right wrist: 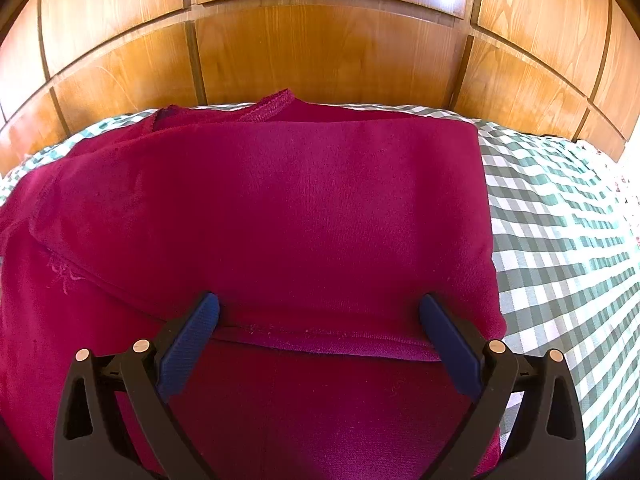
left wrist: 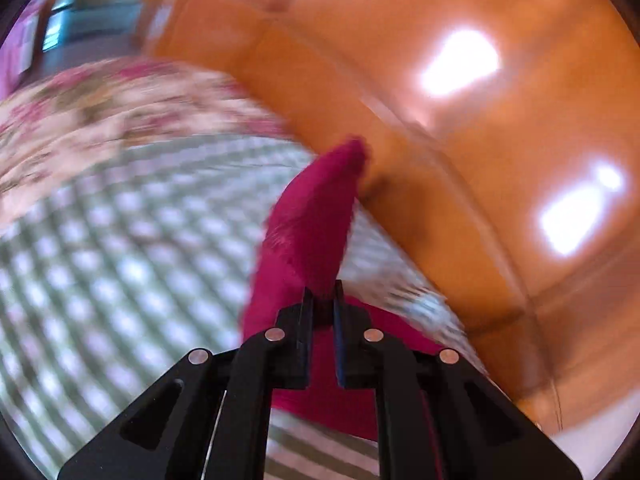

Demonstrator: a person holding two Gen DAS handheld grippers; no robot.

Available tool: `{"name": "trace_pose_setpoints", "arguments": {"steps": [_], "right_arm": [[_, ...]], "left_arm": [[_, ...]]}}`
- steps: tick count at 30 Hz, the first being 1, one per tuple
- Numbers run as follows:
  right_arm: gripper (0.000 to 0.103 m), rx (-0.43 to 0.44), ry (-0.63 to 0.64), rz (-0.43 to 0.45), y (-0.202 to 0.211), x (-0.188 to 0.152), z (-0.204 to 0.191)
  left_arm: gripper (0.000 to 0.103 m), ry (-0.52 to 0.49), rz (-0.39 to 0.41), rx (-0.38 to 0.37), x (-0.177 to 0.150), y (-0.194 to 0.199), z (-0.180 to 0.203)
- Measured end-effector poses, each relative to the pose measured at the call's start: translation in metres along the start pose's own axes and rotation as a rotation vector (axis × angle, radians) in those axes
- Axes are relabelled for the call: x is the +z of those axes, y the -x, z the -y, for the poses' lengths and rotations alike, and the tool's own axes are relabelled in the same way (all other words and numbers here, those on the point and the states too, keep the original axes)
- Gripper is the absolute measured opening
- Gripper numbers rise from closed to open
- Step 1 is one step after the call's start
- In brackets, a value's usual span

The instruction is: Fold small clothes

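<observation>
1. One wooden headboard (right wrist: 328, 52), panelled, glossy, runs behind the bed; two light glares on it in the left wrist view.
2. One green-and-white checked bedsheet (right wrist: 560, 240) covers the mattress. One floral cover (left wrist: 100, 120) lies beyond it, blurred.
3. One magenta garment (right wrist: 280, 208) lies spread on the sheet, part-folded, hem edge across the near side.
4. Two grippers. Right gripper (right wrist: 319, 312): jaws wide apart, straddling the hem, pinching nothing.
5. Left gripper (left wrist: 323, 300): jaws closed, clamped on a raised fold of the same garment (left wrist: 312, 232); view motion-blurred.
</observation>
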State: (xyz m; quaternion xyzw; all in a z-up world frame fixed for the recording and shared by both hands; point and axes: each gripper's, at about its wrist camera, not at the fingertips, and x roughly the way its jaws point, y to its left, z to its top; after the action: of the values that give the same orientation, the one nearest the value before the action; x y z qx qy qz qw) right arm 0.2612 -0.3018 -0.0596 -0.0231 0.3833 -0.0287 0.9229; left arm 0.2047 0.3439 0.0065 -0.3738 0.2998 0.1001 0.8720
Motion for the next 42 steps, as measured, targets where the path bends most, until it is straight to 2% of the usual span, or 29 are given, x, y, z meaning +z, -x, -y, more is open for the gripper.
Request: {"name": "trace_pose_setpoints", "arguments": {"steps": [3,5,9,11,13,15,17,22,23,24,27,29,33,36,39,41,42], "right_arm": [[0.099,0.002,-0.003,0.002,0.000,0.000,0.000],[0.099,0.004,-0.006,0.002,0.000,0.000,0.001],[0.099,0.010,-0.012,0.004,0.001,0.000,0.002],[0.099,0.016,-0.016,0.005,0.001,-0.001,0.003],[0.099,0.021,-0.021,0.006,0.002,-0.001,0.004],[0.099,0.023,-0.023,0.005,0.002,-0.001,0.004],[0.099,0.027,-0.025,0.005,0.002,-0.001,0.005],[0.099,0.070,-0.028,0.017,0.016,0.006,0.003],[0.098,0.100,-0.033,0.034,0.022,0.008,0.001],[0.097,0.165,-0.035,0.054,0.032,0.012,-0.008],[0.085,0.339,0.020,0.045,0.046,0.024,-0.048],[0.066,0.443,0.036,-0.003,0.043,0.032,-0.078],[0.053,0.540,0.035,-0.101,0.021,0.044,-0.125],[0.051,0.533,0.038,-0.140,0.005,0.049,-0.152],[0.037,0.493,0.077,-0.142,-0.004,0.051,-0.173],[0.008,0.462,0.122,-0.127,0.002,0.055,-0.183],[0.005,0.430,0.148,-0.092,0.011,0.058,-0.185]], "left_arm": [[0.007,-0.120,-0.035,-0.100,-0.029,-0.006,0.061],[0.007,-0.200,-0.085,-0.163,-0.056,-0.012,0.098],[0.009,-0.340,-0.191,-0.205,-0.118,-0.039,0.153],[0.016,-0.390,-0.249,-0.197,-0.149,-0.054,0.170],[0.018,-0.459,-0.275,-0.166,-0.177,-0.062,0.181],[0.027,-0.488,-0.312,-0.162,-0.195,-0.065,0.181],[0.059,-0.487,-0.308,-0.147,-0.207,-0.055,0.178],[0.061,-0.513,-0.277,-0.119,-0.219,-0.030,0.151],[0.061,-0.521,-0.271,-0.112,-0.224,-0.024,0.147],[0.060,-0.532,-0.266,-0.104,-0.228,-0.019,0.141],[0.060,-0.541,-0.260,-0.091,-0.234,-0.018,0.129],[0.062,-0.543,-0.264,-0.081,-0.238,-0.018,0.122],[0.063,-0.527,-0.284,-0.085,-0.242,-0.023,0.113],[0.063,-0.530,-0.274,-0.092,-0.247,-0.022,0.109],[0.070,-0.552,-0.269,-0.096,-0.252,-0.025,0.111],[0.071,-0.563,-0.269,-0.095,-0.254,-0.025,0.111],[0.071,-0.562,-0.269,-0.096,-0.254,-0.026,0.111]]}}
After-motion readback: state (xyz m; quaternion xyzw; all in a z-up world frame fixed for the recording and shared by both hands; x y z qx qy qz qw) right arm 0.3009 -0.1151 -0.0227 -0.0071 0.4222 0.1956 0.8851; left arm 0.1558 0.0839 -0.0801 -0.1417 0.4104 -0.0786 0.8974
